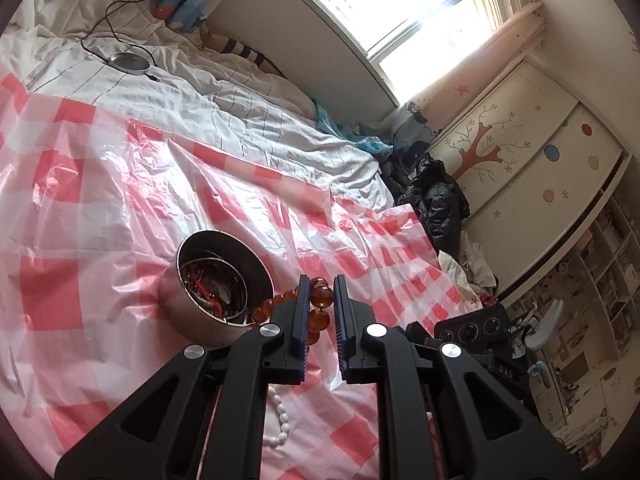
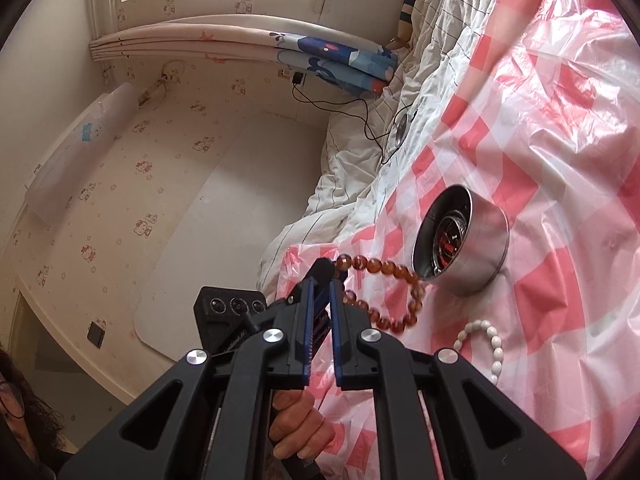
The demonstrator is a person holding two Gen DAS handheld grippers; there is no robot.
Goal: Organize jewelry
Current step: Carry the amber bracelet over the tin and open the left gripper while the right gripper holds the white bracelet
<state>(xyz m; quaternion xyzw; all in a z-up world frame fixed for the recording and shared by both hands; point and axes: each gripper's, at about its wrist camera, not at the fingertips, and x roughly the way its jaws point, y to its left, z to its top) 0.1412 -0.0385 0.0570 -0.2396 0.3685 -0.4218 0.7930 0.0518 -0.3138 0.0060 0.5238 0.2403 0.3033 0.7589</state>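
An amber bead bracelet [image 1: 320, 300] hangs from my left gripper [image 1: 322, 286], which is shut on it right beside a round steel tin [image 1: 192, 304]. The tin lies on the pink checked plastic sheet [image 1: 120, 184] and holds red jewelry [image 1: 204, 292]. In the right wrist view the amber bracelet [image 2: 384, 276] stretches from the left gripper [image 2: 326, 276] to the tin's [image 2: 476, 248] rim. A white bead bracelet [image 1: 280, 420] lies on the sheet near me, also seen in the right wrist view [image 2: 492, 348]. My right gripper [image 2: 322, 300] is slightly open and empty.
White striped bedding [image 1: 256, 112] covers the far bed, with a round grey device and cable [image 1: 130, 62] on it. Dark clothes [image 1: 432, 196] are piled at the bed's end by a wardrobe [image 1: 520, 168]. A wall [image 2: 140, 184] borders the bed.
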